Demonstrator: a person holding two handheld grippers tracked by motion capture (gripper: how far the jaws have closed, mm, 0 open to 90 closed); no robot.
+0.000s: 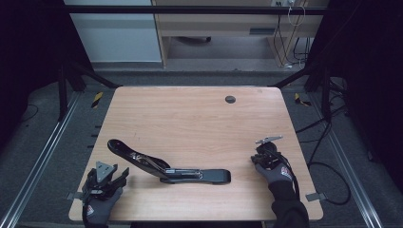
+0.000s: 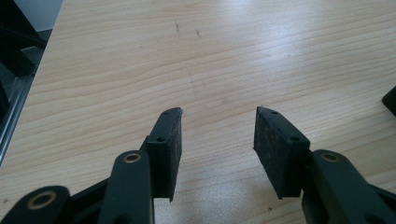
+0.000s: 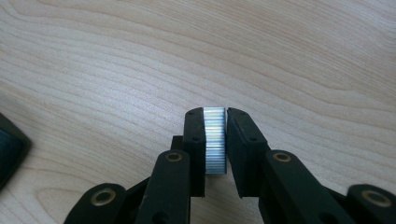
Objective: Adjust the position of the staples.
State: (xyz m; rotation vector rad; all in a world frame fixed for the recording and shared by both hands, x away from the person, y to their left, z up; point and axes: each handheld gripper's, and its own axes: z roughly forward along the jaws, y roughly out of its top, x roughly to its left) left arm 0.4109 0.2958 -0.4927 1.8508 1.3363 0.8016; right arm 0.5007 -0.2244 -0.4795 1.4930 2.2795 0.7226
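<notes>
A long black stapler point(image 1: 166, 168) lies swung open near the front of the wooden table point(image 1: 190, 118), its top arm angled away to the left. My left gripper point(image 1: 122, 176) rests at the front left corner, just left of the stapler. Its jaws stand open over bare wood point(image 2: 218, 116), and a corner of the stapler point(image 2: 390, 100) shows at the right edge. My right gripper point(image 1: 259, 156) sits at the right side of the table. It is shut point(image 3: 215, 114) on a silvery strip of staples point(image 3: 215, 140), held upright between the pads. A dark end of the stapler point(image 3: 9, 149) shows at the far left.
A round cable hole point(image 1: 230, 99) sits near the table's far edge. Black frame posts stand at both back corners, cables point(image 1: 323, 142) trail on the floor at the right, and a cabinet point(image 1: 214, 28) stands behind.
</notes>
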